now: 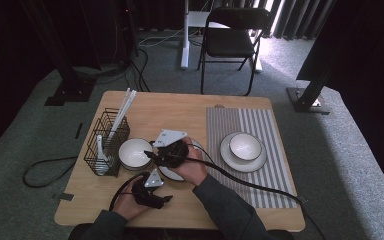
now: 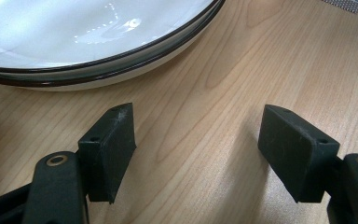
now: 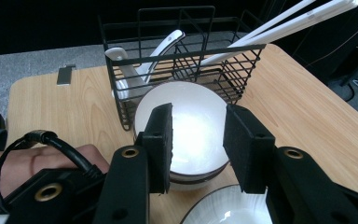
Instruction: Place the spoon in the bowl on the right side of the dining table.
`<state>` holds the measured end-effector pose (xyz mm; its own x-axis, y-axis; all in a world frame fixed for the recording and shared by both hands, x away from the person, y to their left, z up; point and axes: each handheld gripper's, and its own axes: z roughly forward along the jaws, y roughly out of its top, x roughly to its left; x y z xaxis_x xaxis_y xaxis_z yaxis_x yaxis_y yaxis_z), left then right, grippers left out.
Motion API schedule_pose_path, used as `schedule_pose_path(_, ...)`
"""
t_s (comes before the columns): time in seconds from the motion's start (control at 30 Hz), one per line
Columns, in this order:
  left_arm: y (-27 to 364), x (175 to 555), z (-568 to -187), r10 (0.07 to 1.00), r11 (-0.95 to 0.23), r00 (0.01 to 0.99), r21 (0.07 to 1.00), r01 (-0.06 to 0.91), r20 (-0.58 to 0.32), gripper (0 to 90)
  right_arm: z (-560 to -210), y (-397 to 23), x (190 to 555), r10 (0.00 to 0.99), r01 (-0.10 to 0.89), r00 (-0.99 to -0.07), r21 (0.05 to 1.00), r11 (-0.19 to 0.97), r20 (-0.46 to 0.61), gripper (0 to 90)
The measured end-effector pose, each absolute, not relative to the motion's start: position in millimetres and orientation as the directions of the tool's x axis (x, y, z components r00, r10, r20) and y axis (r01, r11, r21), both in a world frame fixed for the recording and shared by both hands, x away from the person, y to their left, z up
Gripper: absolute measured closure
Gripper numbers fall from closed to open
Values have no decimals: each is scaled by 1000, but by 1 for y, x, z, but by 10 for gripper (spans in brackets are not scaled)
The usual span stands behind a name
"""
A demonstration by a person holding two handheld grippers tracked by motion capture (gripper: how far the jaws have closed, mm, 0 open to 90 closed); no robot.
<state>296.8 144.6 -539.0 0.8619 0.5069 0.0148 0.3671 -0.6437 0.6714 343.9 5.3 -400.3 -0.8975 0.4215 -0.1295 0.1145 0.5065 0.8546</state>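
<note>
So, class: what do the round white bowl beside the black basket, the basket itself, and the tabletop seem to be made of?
Round white bowl: probably glazed ceramic, glossy with bright glare.
Black basket: thin wire grid, likely coated metal, matt.
Tabletop: pale wood or wood-look laminate, with visible grain and a smooth sheen.

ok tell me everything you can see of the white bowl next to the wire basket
The white bowl is round, glossy and ceramic-looking, with a dark band around its foot. It stands upright and empty on the wooden table, close against the black wire basket, with a white plate just on its other side. The right gripper has its jaws lined up toward it.
</note>
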Motion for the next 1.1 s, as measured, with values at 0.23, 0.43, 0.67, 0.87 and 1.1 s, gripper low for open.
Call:
schedule_pose_path(0.23,145,297,-539,496,-646,868,675,355,18,279,-405,8,353,428,125,-896,855,503,-121,614)
schedule_pose_path(0.43,146,297,-540,487,-648,873,678,347,18,279,-404,17,356,437,117,-887,841,529,-151,614)
schedule_pose_path(0.67,147,297,-540,483,-646,875,682,344,16,278,-404,23,357,403,98,-904,850,518,-141,606)
schedule_pose_path(0.87,149,297,-540,466,-654,884,682,328,21,278,-400,34,353,368,65,-916,847,527,-159,596)
schedule_pose_path(1.1,151,296,-541,445,-658,895,685,313,19,278,-402,46,355,338,53,-928,841,538,-157,596)
